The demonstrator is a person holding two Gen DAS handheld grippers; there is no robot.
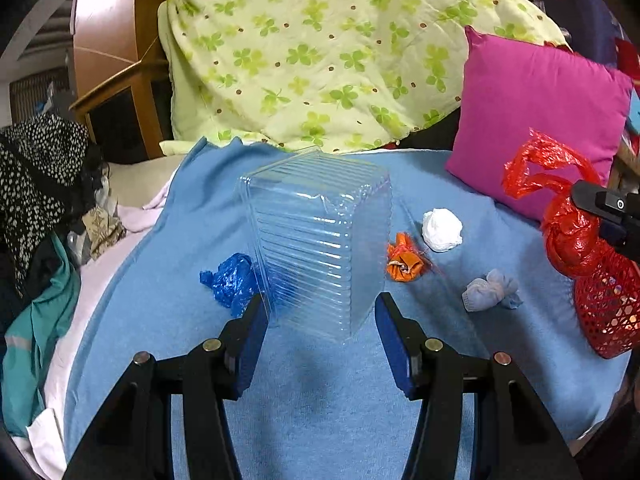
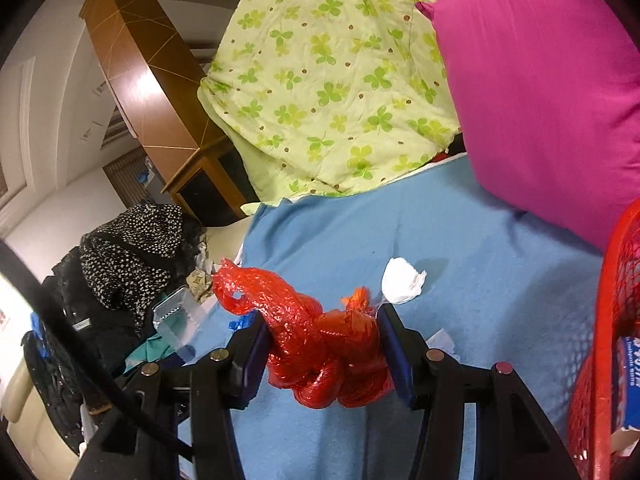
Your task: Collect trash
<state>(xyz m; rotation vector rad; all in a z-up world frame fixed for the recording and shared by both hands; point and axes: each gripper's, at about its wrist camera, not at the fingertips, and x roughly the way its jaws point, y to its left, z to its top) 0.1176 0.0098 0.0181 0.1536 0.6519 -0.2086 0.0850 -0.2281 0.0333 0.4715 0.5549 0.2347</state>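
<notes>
My left gripper [image 1: 322,308] is open around the near end of a clear ribbed plastic container [image 1: 316,244] lying on the blue blanket [image 1: 320,396]; the pads flank it without squeezing it. My right gripper [image 2: 322,344] is shut on a knotted red plastic bag [image 2: 324,356], held just left of the red mesh basket [image 2: 600,360]. In the left wrist view the red bag [image 1: 568,236] hangs above the basket [image 1: 608,312]. Loose trash on the blanket: a blue bag wad [image 1: 230,282], an orange wrapper [image 1: 405,261], a white paper ball [image 1: 442,229], a pale crumpled tissue [image 1: 490,290].
A magenta pillow [image 1: 536,120] and a green clover quilt [image 1: 320,52] lie behind the blanket. A clothes pile [image 1: 44,184] sits at the left by a wooden cabinet [image 1: 116,60]. A blue-and-white box [image 2: 630,384] lies inside the basket.
</notes>
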